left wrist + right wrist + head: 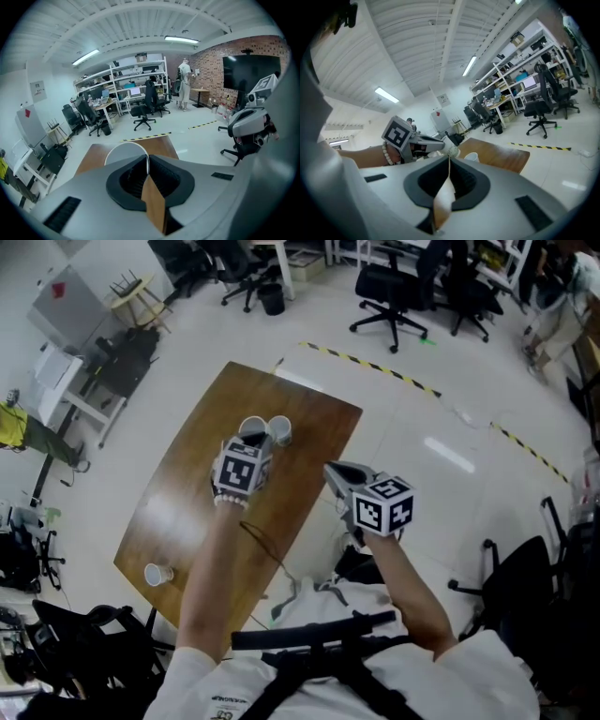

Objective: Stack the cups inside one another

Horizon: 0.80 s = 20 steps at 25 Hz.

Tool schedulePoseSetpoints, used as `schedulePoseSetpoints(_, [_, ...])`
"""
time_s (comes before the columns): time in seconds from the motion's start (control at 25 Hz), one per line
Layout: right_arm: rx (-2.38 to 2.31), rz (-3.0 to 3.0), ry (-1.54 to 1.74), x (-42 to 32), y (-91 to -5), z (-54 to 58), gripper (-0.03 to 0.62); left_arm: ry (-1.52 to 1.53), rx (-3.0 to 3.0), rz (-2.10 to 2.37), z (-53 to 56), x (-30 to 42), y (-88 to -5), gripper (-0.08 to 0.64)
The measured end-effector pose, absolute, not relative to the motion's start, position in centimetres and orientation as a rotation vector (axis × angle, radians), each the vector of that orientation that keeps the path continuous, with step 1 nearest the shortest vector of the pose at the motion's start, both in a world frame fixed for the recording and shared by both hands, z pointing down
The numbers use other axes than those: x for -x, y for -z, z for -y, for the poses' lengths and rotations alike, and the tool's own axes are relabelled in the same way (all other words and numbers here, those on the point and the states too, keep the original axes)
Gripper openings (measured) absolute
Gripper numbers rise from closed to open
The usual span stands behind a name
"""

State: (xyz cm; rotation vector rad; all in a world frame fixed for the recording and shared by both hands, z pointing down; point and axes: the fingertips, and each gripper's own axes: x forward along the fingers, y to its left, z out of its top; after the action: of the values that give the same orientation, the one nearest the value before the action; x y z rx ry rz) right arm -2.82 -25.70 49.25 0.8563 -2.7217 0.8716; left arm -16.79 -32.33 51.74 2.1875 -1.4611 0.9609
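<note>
Left claw [148, 159], as I see it, has its jaws nearly together on the rim wall of the held cup [123, 153], with a second cup [279, 429] just right of its tip on the table [309, 418], a third cup [157, 574] well behind it, and my right claw [449, 160] closed on nothing.

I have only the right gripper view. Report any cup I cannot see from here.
Observer: Head view shows a third cup near the table's near-left corner, far from the other two.
Operator: Say what the left claw is doing.
Observer: In its own view the left claw is shut on the thin wall of a white cup.
Operator: Now place my right claw against the table.
Observer: The right claw sits about at the table's right edge, its body out over the floor.
</note>
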Motion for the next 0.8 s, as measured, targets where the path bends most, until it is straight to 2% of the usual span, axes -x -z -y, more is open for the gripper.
schedulePoseSetpoints(0.48, [-0.913, 2.722, -0.93, -1.5, -50.3, 31.2, 0.023, -1.152, -2.125, 1.38, 37.5, 16.3, -56.9, 0.015])
schedulePoseSetpoints(0.8, [-0.933, 2.715, -0.983, -2.7, -51.0, 33.8, 0.023, -1.176, -2.111, 1.334, 39.4, 16.0, -58.5, 0.015])
